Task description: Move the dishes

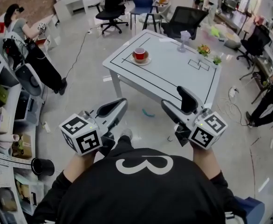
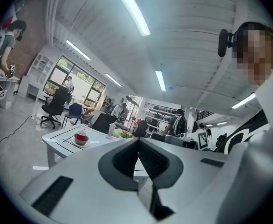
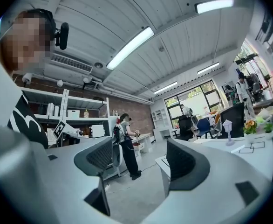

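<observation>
Your left gripper (image 2: 139, 143) with its jaws pressed together and nothing between them, beyond it a white table (image 2: 57, 138) bearing a red cup (image 2: 81, 137) on a saucer (image 2: 82, 144), black office chair (image 2: 55, 105) behind, person (image 2: 1, 50) standing far left

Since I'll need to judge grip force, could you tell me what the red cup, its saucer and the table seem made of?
The red cup looks like glazed ceramic: smooth red wall. The saucer is probably the same, pale and smooth, though too small to be sure. The table seems white laminate or painted board: flat, smooth, black lines.
</observation>
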Demonstrator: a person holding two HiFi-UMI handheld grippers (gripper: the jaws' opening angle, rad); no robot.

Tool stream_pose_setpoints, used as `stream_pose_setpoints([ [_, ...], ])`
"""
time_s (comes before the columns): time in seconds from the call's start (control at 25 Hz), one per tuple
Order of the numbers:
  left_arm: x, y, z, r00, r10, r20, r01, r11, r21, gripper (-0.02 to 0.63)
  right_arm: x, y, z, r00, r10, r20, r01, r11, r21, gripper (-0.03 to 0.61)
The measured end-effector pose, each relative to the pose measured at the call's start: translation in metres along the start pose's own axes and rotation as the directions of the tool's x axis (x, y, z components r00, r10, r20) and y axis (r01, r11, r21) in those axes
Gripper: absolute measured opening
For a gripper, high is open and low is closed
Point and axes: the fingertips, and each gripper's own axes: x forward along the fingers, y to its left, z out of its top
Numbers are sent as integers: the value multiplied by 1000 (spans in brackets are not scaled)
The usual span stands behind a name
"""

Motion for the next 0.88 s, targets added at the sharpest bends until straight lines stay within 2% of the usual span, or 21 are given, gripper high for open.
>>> stream_pose_setpoints([
  [0.2,18,29,-4,1000,-1,-17,1,1000,-26,3,22,-22,-13,1000,-12,-19,12,1000,13,354],
  [0.4,45,66,3,999,-36,-29,35,999,-42,3,51,-52,-13,999,-34,-21,35,999,27,354],
  [0.76,107,165,29,991,-109,-81,102,991,-86,3,132,-118,-10,994,-105,-38,107,992,65,351],
  [0.88,132,201,41,986,-126,-111,120,991,-67,3,159,-142,-10,989,-138,-57,142,987,75,351],
])
